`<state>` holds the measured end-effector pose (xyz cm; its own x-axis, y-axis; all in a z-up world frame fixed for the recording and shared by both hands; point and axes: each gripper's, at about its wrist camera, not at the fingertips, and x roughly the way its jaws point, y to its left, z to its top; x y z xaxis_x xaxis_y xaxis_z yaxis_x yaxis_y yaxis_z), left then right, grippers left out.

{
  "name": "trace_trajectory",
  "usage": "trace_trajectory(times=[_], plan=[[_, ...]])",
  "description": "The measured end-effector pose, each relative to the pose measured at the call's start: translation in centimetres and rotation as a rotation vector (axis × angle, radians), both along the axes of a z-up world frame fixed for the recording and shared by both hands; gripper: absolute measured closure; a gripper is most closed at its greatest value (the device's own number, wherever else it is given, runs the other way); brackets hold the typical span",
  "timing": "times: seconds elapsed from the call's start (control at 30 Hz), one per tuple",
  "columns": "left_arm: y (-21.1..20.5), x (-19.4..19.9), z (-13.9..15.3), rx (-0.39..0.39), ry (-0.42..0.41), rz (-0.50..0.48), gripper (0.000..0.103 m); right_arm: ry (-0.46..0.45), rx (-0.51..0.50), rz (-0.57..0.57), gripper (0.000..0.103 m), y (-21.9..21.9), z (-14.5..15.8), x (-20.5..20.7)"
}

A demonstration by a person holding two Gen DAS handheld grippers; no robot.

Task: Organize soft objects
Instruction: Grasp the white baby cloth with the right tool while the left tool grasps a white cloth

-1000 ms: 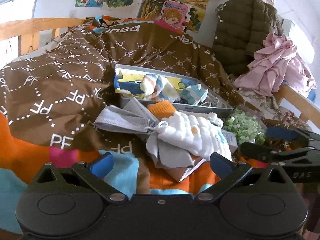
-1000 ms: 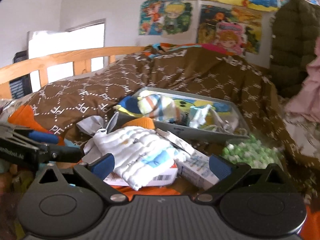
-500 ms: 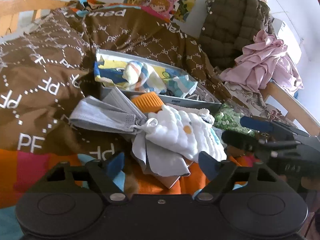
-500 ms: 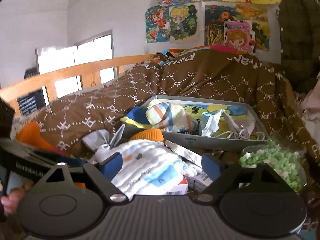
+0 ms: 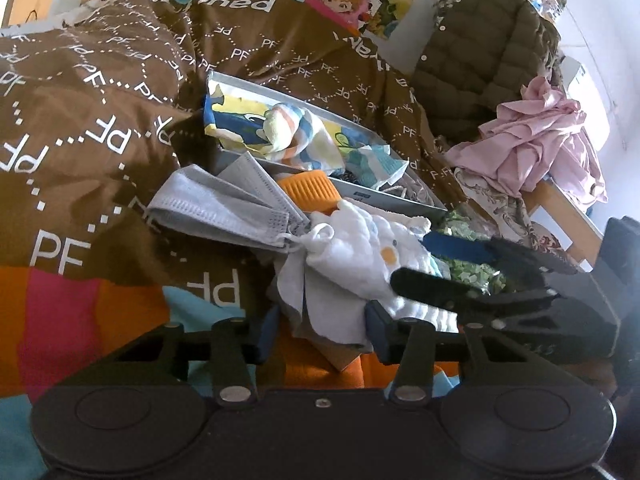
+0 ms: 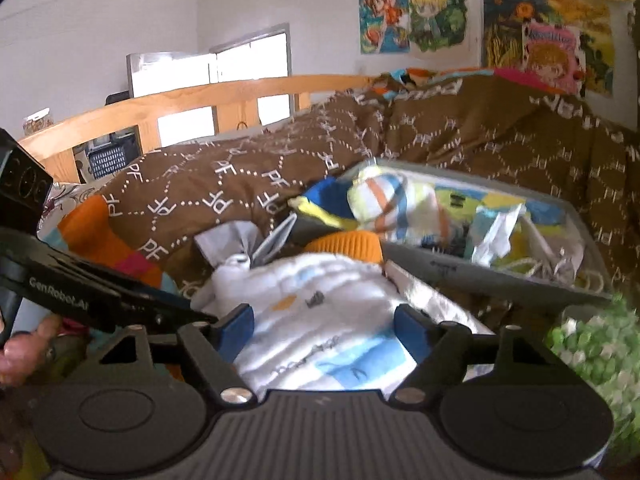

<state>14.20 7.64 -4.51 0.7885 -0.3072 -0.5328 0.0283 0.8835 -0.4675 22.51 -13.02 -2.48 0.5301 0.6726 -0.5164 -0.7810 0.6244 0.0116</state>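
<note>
— What are the surfaces like?
— The white towel (image 5: pixel 360 256) is soft, ribbed cloth. The grey masks (image 5: pixel 224 204) look like pleated, matt fabric. The brown quilt (image 5: pixel 100 120) is smooth printed cloth.
— And the harder things?
— The grey tray (image 6: pixel 480 276) looks smooth and matt; the bed rail (image 6: pixel 192 100) is varnished wood.

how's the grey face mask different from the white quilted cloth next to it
The grey face mask is flat and pleated; the white quilted cloth is puffy and bunched. The mask is plain grey; the cloth carries orange and blue marks. The right gripper straddles the cloth, while the mask lies untouched. Both rest on the brown bedspread.
</note>
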Motion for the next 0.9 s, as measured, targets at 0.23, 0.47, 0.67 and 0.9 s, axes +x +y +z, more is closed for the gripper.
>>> trace_trajectory(times=[0.23,0.47,0.67,0.9], plan=[[-0.1,0.1,0.0,-0.039,0.002,-0.014,0.075,0.02,-0.028,0.004,0.024,0.2,-0.3,-0.2],[-0.7,0.0,0.5,0.01,-0.012,-0.013,0.094,0.047,-0.036,0.011,0.036,0.2,-0.1,-0.3],[-0.9,-0.3,1.0,0.05,-0.024,0.02,0.098,0.062,-0.041,0.011,0.052,0.4,-0.1,-0.7],[-1.9,-0.5,1.2,0.158,-0.022,0.045,0.098,0.114,-0.04,-0.049,0.068,0.7,-0.1,-1.2]])
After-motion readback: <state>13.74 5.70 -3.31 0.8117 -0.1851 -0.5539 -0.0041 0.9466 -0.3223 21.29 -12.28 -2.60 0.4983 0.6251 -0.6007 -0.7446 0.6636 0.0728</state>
